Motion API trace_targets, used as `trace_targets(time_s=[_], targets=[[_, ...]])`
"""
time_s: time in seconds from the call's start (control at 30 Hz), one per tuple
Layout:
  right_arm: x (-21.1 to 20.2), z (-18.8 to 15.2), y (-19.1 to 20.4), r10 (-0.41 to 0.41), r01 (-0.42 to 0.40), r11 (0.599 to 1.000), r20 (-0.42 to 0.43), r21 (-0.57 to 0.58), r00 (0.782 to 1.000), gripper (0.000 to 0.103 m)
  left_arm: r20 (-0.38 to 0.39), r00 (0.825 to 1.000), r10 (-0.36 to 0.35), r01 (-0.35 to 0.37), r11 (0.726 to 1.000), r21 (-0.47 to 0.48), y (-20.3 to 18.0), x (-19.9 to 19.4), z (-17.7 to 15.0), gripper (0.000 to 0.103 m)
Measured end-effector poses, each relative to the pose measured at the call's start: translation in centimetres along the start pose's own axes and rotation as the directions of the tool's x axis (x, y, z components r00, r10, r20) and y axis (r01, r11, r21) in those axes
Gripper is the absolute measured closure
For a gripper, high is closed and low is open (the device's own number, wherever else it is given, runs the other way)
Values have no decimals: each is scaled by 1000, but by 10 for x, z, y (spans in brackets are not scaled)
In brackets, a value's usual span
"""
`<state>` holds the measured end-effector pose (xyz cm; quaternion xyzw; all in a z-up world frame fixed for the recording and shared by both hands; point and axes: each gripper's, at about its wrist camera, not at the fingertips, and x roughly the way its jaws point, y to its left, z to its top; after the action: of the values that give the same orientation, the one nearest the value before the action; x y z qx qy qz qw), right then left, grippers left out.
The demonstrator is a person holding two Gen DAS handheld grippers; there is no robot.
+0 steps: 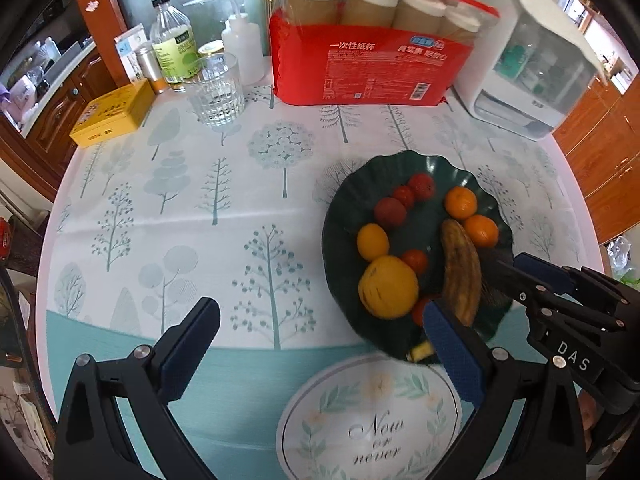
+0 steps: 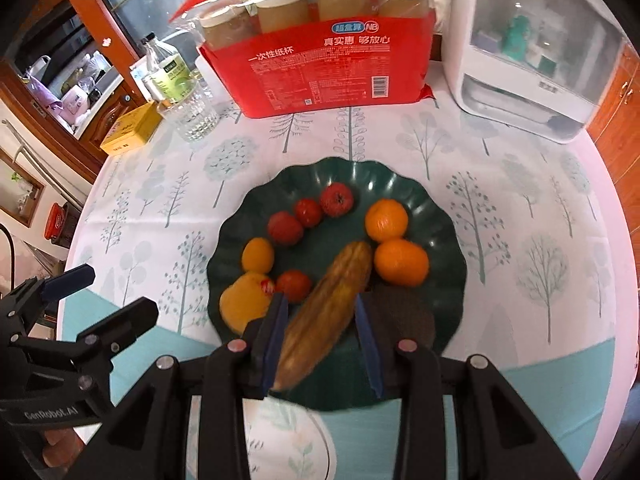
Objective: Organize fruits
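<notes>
A dark green scalloped plate holds several fruits: a brown-speckled banana, two oranges, small red fruits, a small yellow fruit and a large yellow fruit. My right gripper is over the plate's near side, its blue pads either side of the banana's near end with small gaps showing; whether they grip it is unclear. My left gripper is open and empty, low over the tablecloth just left of the plate.
At the back of the table stand a red pack of paper cups, a white appliance, a glass tumbler, bottles and a yellow box. The round table's edge curves at left and right.
</notes>
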<state>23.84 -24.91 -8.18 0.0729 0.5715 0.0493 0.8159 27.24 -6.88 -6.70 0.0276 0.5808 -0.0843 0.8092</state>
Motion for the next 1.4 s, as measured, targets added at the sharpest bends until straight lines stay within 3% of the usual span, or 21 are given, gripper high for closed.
trace_targets(time_s=[0.47, 0.67, 1.17, 1.4], targets=[[-69, -113, 22, -5, 5, 1000, 40, -12, 999, 65, 69, 998, 3, -2, 1000, -13, 5, -71, -106, 2], [-95, -149, 27, -19, 21, 1000, 72, -15, 997, 59, 84, 996, -5, 6, 1000, -17, 1, -93, -144, 2], [-134, -190, 37, -31, 32, 999, 121, -9, 992, 55, 113, 994, 5, -1, 999, -33, -11, -125, -193, 2], [-143, -201, 40, -47, 46, 999, 136, 11, 990, 53, 159, 985, 64, -56, 997, -50, -13, -139, -201, 2]])
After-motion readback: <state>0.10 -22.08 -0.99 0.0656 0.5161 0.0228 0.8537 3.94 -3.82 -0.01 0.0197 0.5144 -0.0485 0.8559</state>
